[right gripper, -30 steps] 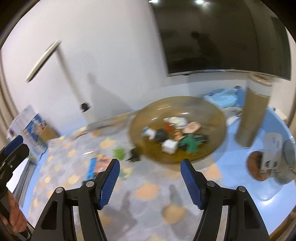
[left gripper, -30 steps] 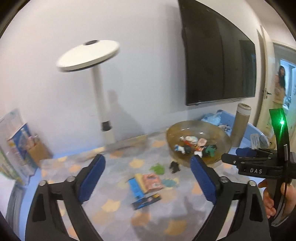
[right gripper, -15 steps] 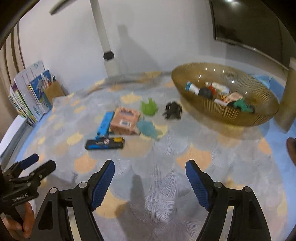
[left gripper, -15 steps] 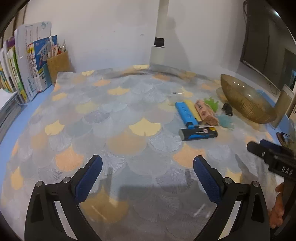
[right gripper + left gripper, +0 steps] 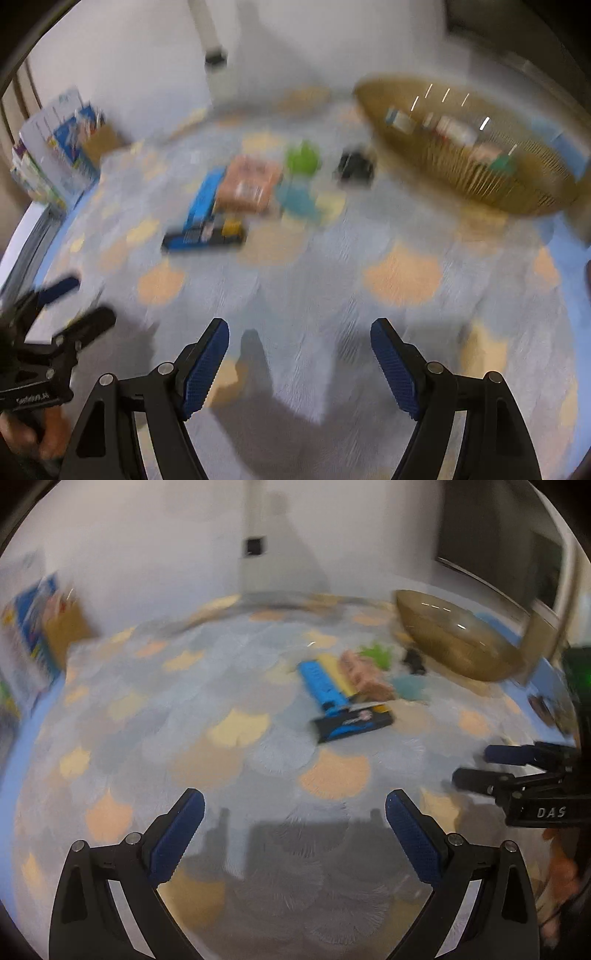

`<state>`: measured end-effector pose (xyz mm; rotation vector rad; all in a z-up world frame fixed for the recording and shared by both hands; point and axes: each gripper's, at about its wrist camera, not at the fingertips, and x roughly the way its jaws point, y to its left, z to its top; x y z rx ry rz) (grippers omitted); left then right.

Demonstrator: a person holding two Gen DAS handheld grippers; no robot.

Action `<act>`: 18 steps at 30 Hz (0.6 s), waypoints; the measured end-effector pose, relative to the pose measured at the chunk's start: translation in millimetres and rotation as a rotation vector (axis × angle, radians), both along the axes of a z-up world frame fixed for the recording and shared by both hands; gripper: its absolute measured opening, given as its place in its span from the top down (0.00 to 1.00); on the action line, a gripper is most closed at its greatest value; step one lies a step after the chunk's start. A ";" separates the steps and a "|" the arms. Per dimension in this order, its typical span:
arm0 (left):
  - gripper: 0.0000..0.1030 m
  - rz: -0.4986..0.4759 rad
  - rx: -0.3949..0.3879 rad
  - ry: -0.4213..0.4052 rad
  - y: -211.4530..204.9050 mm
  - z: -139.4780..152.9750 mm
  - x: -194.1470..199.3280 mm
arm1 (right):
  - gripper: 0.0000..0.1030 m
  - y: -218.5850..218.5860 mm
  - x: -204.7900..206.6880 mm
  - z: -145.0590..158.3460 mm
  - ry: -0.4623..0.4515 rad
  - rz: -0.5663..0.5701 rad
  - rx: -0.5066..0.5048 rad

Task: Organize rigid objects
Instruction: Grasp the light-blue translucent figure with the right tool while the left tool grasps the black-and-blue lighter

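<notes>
Small things lie in a loose cluster on a patterned desk beside a gold wire bowl, with both grippers held apart over bare cloth.

Both views are blurred. A blue bar [image 5: 322, 682] lies against a yellow bar [image 5: 337, 675] and a pinkish packet [image 5: 248, 183], with a black-and-blue box [image 5: 352, 724] across their near ends. Beyond them sit a green piece [image 5: 303, 158], a teal piece [image 5: 297, 197] and a small black figure [image 5: 355, 167]. The wire bowl [image 5: 480, 173], right of the cluster, holds several small mixed items too blurred to name. The desk [image 5: 258, 768] carries a grey cloth with orange and yellow fan shapes; books [image 5: 55, 155] stand at its left edge against a white wall. The left gripper [image 5: 293, 825] and right gripper [image 5: 299, 354] have their blue pads spread wide with nothing between them.
</notes>
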<state>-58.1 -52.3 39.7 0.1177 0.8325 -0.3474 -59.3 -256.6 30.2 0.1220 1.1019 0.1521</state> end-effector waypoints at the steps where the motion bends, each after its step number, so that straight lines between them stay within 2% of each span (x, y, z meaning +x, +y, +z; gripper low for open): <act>1: 0.04 -0.032 0.029 -0.021 -3.7 5.7 1.2 | 0.25 -0.2 1.2 2.5 0.018 0.019 0.015; 5: 0.04 -0.166 0.097 -0.022 -18.9 11.9 24.9 | 0.25 -1.7 13.9 27.8 -0.041 0.065 -0.024; 8: 0.05 -0.217 0.113 0.022 -29.9 2.2 50.4 | 0.25 -3.9 41.5 26.5 -0.060 0.061 -0.084; 10: 0.07 -0.232 0.092 0.071 -35.4 -5.5 65.0 | 0.25 -3.7 56.7 20.9 -0.084 0.063 -0.103; 12: 0.08 -0.245 0.074 0.100 -40.8 -11.8 75.7 | 0.38 1.2 68.8 15.7 -0.113 0.075 -0.123; 16: 0.09 -0.263 0.077 0.111 -55.1 -21.8 84.2 | 0.43 11.9 85.3 -0.1 -0.131 0.104 -0.168; 17: 0.11 -0.271 0.068 0.114 -58.7 -23.5 84.7 | 0.44 12.2 86.3 -1.6 -0.136 0.106 -0.162; 18: 0.21 -0.279 0.063 0.116 -61.9 -24.9 84.3 | 0.44 12.4 88.9 -4.2 -0.144 0.104 -0.155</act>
